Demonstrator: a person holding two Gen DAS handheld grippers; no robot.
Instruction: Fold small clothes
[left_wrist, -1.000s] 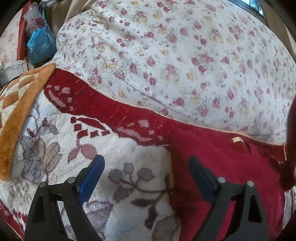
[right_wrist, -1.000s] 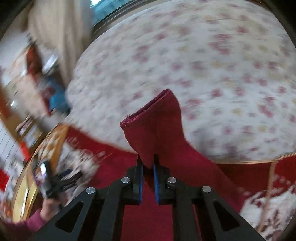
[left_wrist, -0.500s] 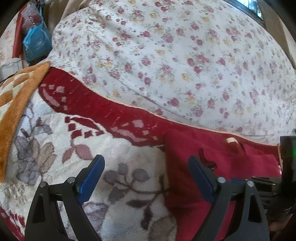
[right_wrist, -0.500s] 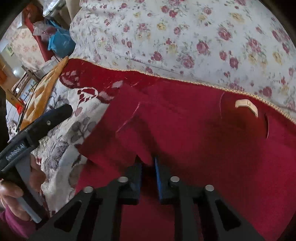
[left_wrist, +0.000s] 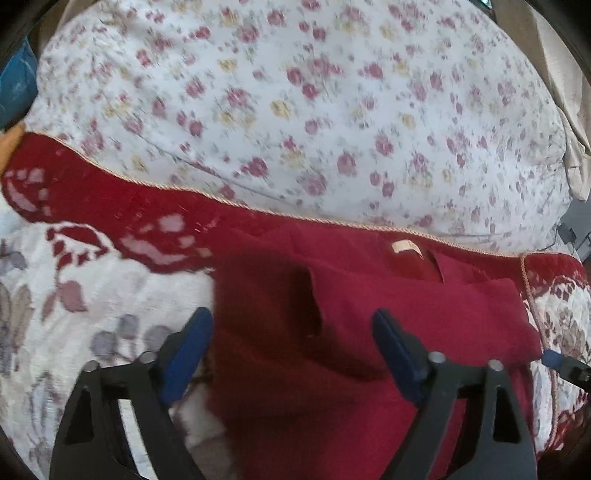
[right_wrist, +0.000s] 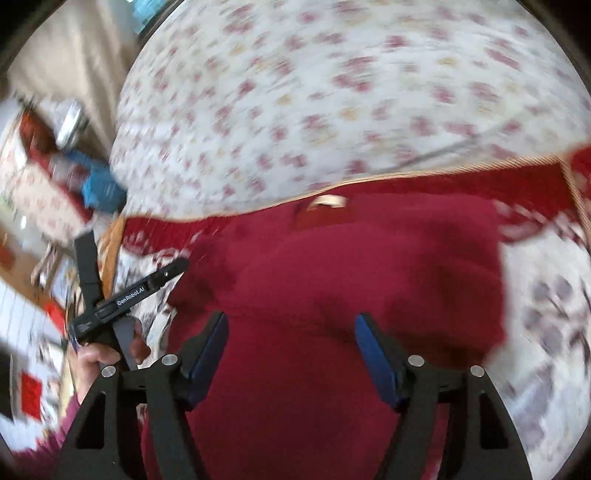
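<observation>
A dark red garment (left_wrist: 369, 332) lies flat on the bed, folded over itself, with a pale neck label (left_wrist: 406, 246) at its far edge. My left gripper (left_wrist: 293, 347) hovers over the garment's left part. Its jaws are closing, the cloth's left edge lies between the blue pads, and they do not press on it. My right gripper (right_wrist: 293, 354) hangs over the middle of the same garment (right_wrist: 351, 277). Its jaws are opening with nothing pinched between them. The left gripper (right_wrist: 129, 291) also shows in the right wrist view, held by a hand (right_wrist: 96, 358).
A white quilt with small flowers (left_wrist: 295, 92) rises behind the garment. Underneath lies a cream blanket with leaf patterns and a red border (left_wrist: 92, 295). An orange cloth corner (left_wrist: 11, 144) and a blue bag (right_wrist: 99, 188) sit at the far left.
The right gripper came down with the raised red cloth, laid it on the garment and opened, letting it go. The left gripper slid right over the garment's left edge.
</observation>
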